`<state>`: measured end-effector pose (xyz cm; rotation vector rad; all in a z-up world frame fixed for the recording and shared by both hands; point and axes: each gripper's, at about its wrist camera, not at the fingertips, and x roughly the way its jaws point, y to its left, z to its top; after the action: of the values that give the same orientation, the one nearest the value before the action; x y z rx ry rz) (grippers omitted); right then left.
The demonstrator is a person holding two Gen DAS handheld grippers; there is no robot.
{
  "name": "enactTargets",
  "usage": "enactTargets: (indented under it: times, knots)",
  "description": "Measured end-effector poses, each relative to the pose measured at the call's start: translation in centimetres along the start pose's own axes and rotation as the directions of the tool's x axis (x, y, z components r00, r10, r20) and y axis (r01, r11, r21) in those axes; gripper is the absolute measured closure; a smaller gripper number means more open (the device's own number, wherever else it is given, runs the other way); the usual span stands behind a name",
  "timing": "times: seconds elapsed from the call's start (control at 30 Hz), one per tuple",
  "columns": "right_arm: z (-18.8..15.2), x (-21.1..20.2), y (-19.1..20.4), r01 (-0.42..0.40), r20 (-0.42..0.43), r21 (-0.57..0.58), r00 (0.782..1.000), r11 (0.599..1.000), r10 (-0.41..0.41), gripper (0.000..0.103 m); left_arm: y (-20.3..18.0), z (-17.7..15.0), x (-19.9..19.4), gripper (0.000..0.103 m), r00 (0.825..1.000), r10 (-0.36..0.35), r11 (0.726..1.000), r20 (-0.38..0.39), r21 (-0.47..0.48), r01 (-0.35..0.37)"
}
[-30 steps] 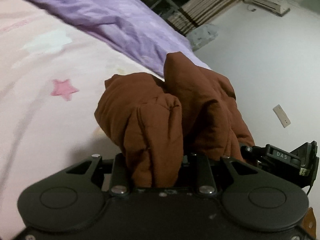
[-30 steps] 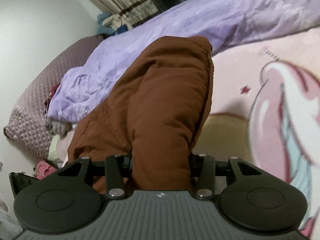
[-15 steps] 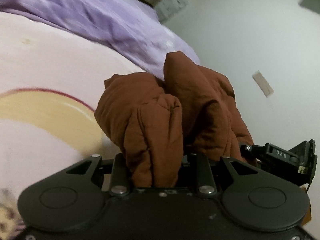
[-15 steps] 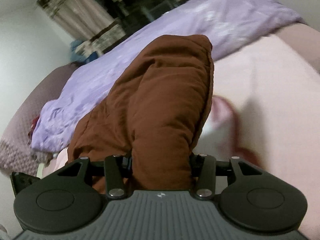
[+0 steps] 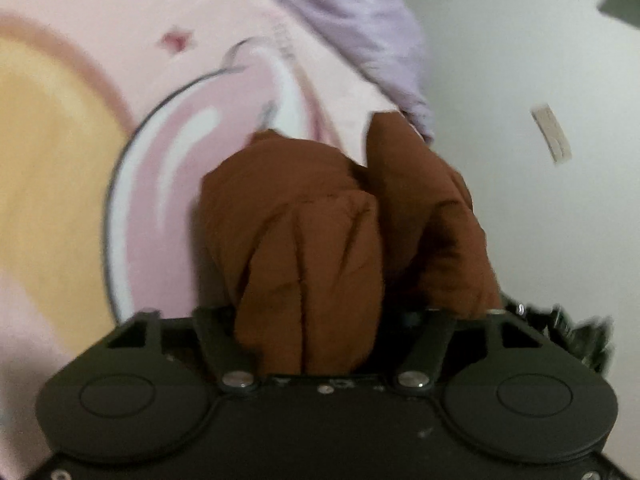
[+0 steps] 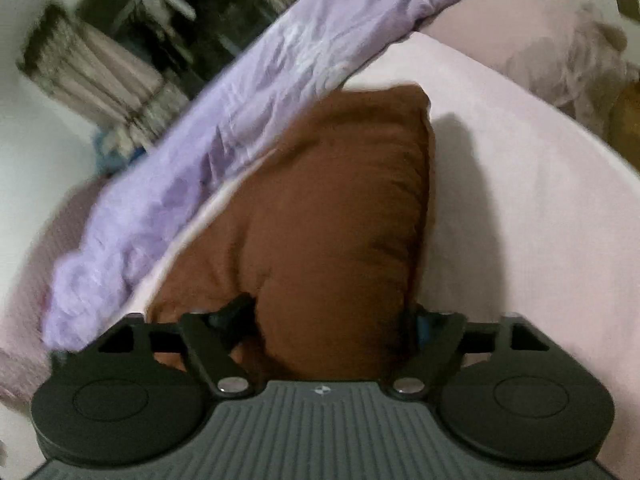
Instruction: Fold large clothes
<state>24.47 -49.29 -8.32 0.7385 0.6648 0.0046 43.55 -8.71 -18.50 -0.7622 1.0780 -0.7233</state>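
A brown padded garment (image 5: 296, 216) is bunched up between the jaws of my left gripper (image 5: 316, 280), just above the pink printed bed sheet (image 5: 120, 128). The left jaws are opening: their links splay outward and a dark gap shows beside the cloth. In the right wrist view the same brown garment (image 6: 340, 200) lies on the plain pink sheet (image 6: 520, 220), with one fold running back between the jaws of my right gripper (image 6: 332, 304). The right jaws are opening too, spread wide with gaps on both sides. The cloth hides the fingertips of both grippers.
A crumpled purple quilt (image 6: 240, 120) runs along the far side of the bed (image 5: 360, 12). A white wall (image 5: 520, 220) with a switch plate (image 5: 552, 136) stands to the right. Curtains (image 6: 100, 76) hang behind. Part of a black device (image 5: 572, 332) shows beside the left gripper.
Both grippers swept across the bed and came lower with the brown garment. Their links have splayed out from a tight grip, and the garment now rests on the sheet.
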Motion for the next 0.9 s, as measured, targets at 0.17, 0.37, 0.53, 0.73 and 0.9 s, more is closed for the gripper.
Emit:
enactTargets:
  times: [0.17, 0.37, 0.53, 0.73, 0.9]
  knots:
    - [0.5, -2.4, -2.7, -0.023, 0.124, 0.125, 0.992, 0.992, 0.008, 0.014, -0.5, 1.3, -3.9, 0.024, 0.99, 0.08, 0.997, 0.112, -0.02, -0.079]
    - [-1.4, -5.9, 5.0, 0.189, 0.417, -0.126, 0.901, 0.974, -0.12, 0.049, -9.9, -0.4, -4.5, 0.017, 0.895, 0.243, 0.877, 0.373, 0.31, -0.367]
    - [-3.3, -1.3, 9.8, 0.397, 0.489, -0.249, 0.839, 0.883, -0.239, 0.051, -11.5, -2.5, -2.3, 0.016, 0.824, 0.325, 0.779, 0.465, 0.363, -0.512]
    - [-4.1, 5.1, 7.8, 0.454, 0.37, -0.29, 0.865, 0.842, -0.339, 0.051, -4.9, -2.1, 2.3, 0.011, 0.799, 0.426, 0.784, 0.424, 0.268, -0.56]
    - [-4.6, 2.2, 9.6, 0.473, 0.4, -0.303, 0.851, 0.827, -0.34, 0.049, -6.1, -2.5, -0.9, 0.014, 0.803, 0.379, 0.81, 0.46, 0.254, -0.528]
